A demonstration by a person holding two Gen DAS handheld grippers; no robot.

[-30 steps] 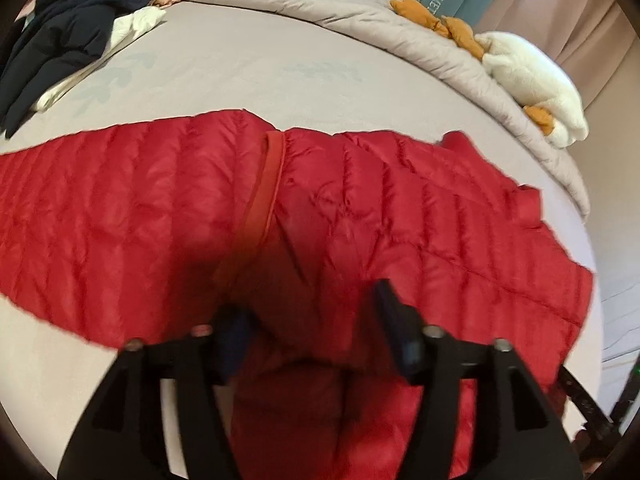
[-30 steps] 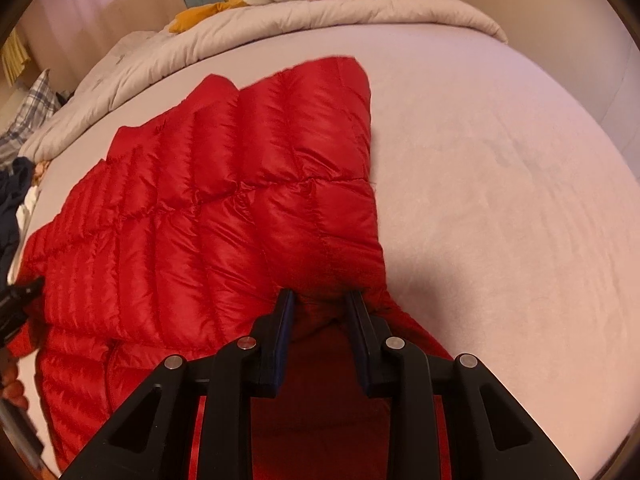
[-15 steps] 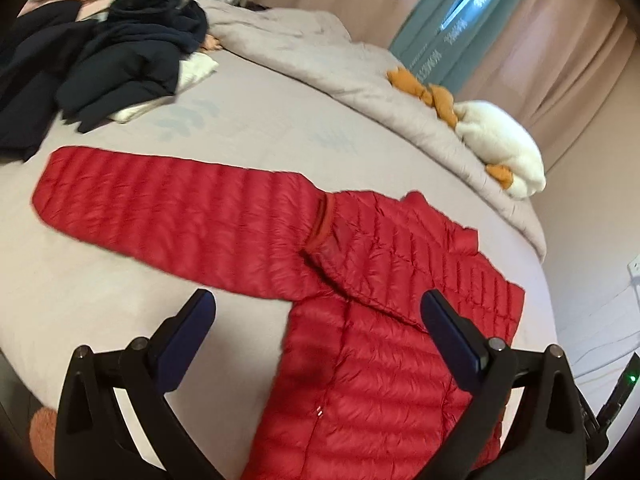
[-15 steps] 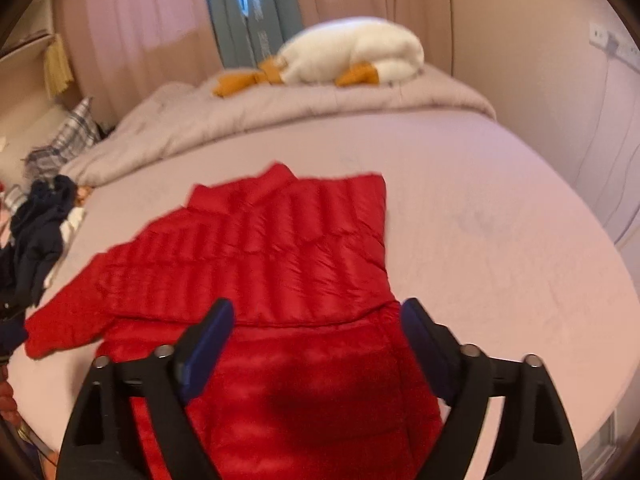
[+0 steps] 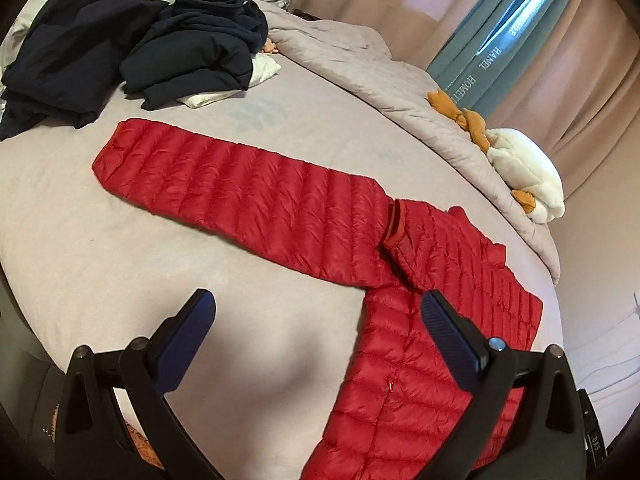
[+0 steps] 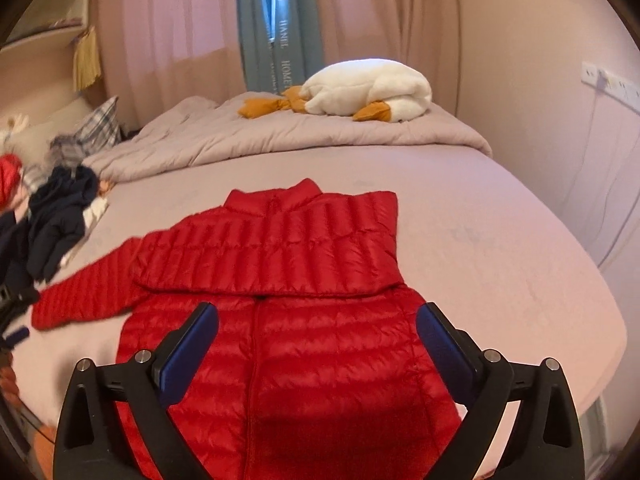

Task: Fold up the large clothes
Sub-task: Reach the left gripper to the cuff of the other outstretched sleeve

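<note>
A red puffer jacket (image 5: 400, 380) lies flat on the bed, collar toward the far side. One sleeve (image 5: 240, 184) stretches straight out to the left. The other sleeve (image 6: 272, 256) is folded across the chest, its cuff (image 5: 396, 228) near the middle. My left gripper (image 5: 316, 304) hovers open above the bed sheet and the jacket's side, holding nothing. Above the jacket's lower body (image 6: 300, 360), the jaws of my right gripper (image 6: 316, 312) are opening, with nothing between them. The stretched sleeve (image 6: 88, 296) shows at the left of the right wrist view.
A pile of dark clothes (image 5: 180, 52) sits at the bed's far left. A grey duvet (image 5: 360, 64) is bunched along the far side with a white plush goose (image 6: 368, 88) on it. The bed's edge and a wall with a socket strip (image 6: 608, 80) lie to the right.
Both grippers let go of the red jacket, opened wide and drew back and up. The jacket, close under the fingers before, now lies whole in view with one sleeve folded over.
</note>
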